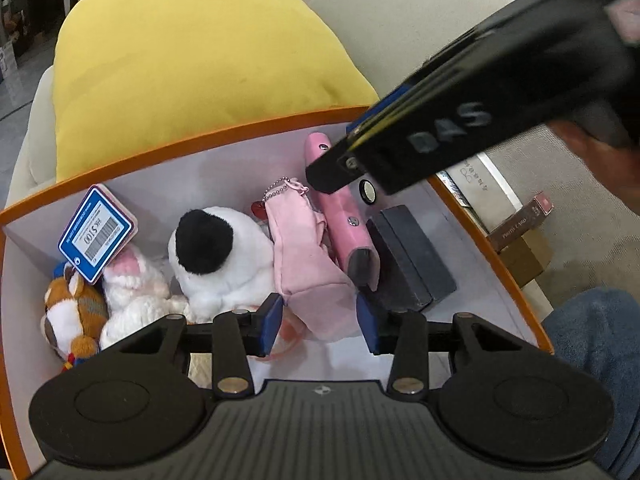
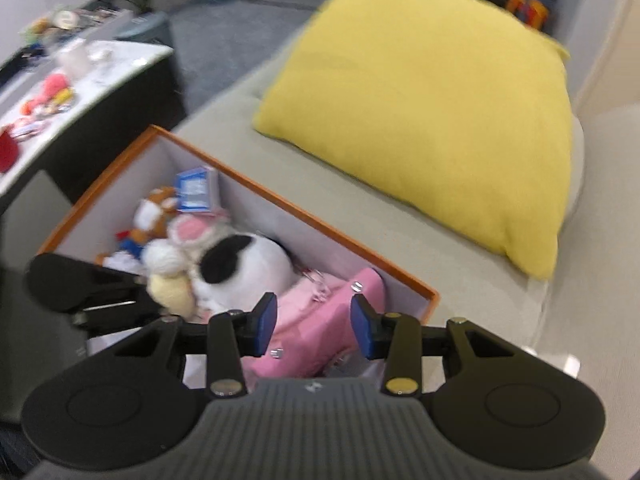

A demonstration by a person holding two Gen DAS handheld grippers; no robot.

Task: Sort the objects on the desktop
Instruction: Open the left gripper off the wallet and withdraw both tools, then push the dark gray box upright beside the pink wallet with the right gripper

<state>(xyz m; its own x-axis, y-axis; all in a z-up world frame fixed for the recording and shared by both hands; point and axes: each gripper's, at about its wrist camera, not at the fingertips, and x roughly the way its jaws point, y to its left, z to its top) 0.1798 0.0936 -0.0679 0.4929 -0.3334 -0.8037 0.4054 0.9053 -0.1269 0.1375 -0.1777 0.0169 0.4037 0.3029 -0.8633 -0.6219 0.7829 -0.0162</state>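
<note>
An orange-rimmed box (image 1: 224, 128) with a white inside holds a black-and-white plush (image 1: 224, 256), a white-and-pink plush (image 1: 132, 280), a brown plush (image 1: 76, 312), a blue price card (image 1: 96, 232), a pink pouch (image 1: 308, 264), a long pink case (image 1: 344, 216) and dark grey boxes (image 1: 408, 256). My left gripper (image 1: 320, 324) hovers open over the pouch, which shows between its blue pads. My right gripper (image 2: 314, 326) is open above the pink pouch (image 2: 304, 344) and pink case (image 2: 372, 284) and holds nothing. In the left wrist view its black body (image 1: 460, 120) reaches in from the upper right.
The box sits on a beige sofa (image 2: 400, 216) in front of a yellow cushion (image 1: 200, 60). Books and small cartons (image 1: 520, 224) lie on the rug to the right, near a person's jeans-clad knee (image 1: 596, 344). A white-topped table (image 2: 80, 80) with toys stands far left.
</note>
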